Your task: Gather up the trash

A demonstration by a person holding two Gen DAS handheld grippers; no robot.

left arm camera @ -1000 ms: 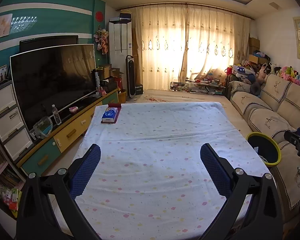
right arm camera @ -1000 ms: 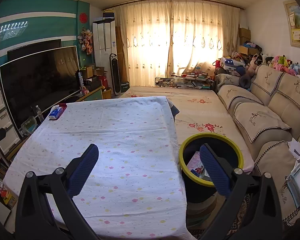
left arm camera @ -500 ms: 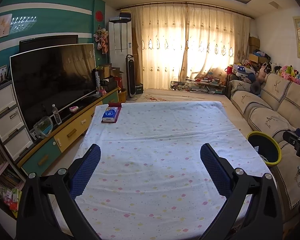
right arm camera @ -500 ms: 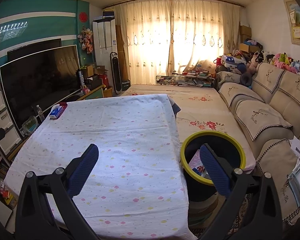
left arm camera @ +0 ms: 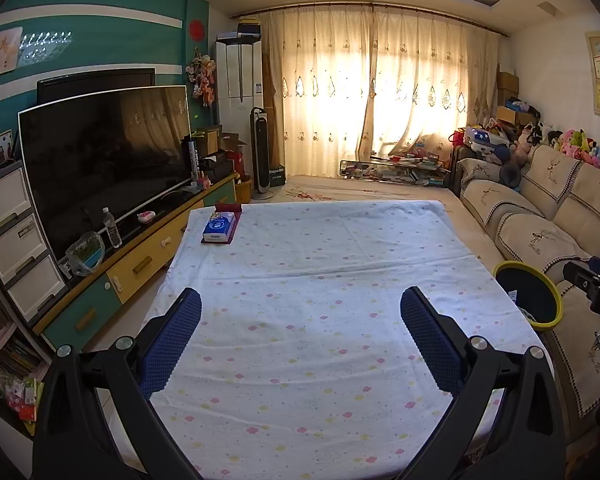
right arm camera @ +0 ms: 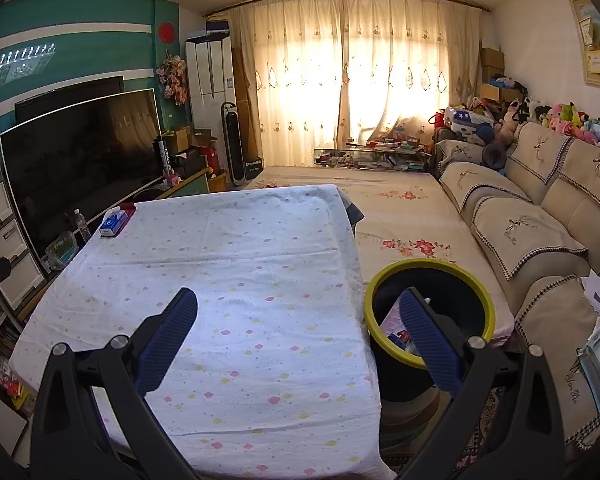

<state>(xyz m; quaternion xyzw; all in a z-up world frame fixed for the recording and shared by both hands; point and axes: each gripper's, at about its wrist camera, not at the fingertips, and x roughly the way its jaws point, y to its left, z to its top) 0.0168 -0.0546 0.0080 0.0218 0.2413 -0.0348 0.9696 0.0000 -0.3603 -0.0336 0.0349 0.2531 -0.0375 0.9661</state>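
Observation:
A black trash bin with a yellow-green rim [right arm camera: 428, 276] stands on the floor at the table's right side, with paper and wrappers inside [right arm camera: 396, 330]. It also shows in the left wrist view [left arm camera: 550, 300]. My right gripper [right arm camera: 298, 308] is open and empty above the table's right edge, its right finger over the bin. My left gripper [left arm camera: 300, 308] is open and empty over the table's near half. The table [left arm camera: 320, 272] has a white dotted cloth. No loose trash shows on it.
A blue tissue pack on a red tray [left arm camera: 219, 228] lies at the table's far left corner. A TV [left arm camera: 100, 152] on a low cabinet runs along the left. A sofa [right arm camera: 540, 220] stands to the right. A low bed with floral cover [right arm camera: 396, 216] lies beyond.
My right gripper has drifted slightly, so the bin sits a little higher in its view. The left view has barely shifted. Both grippers stay open.

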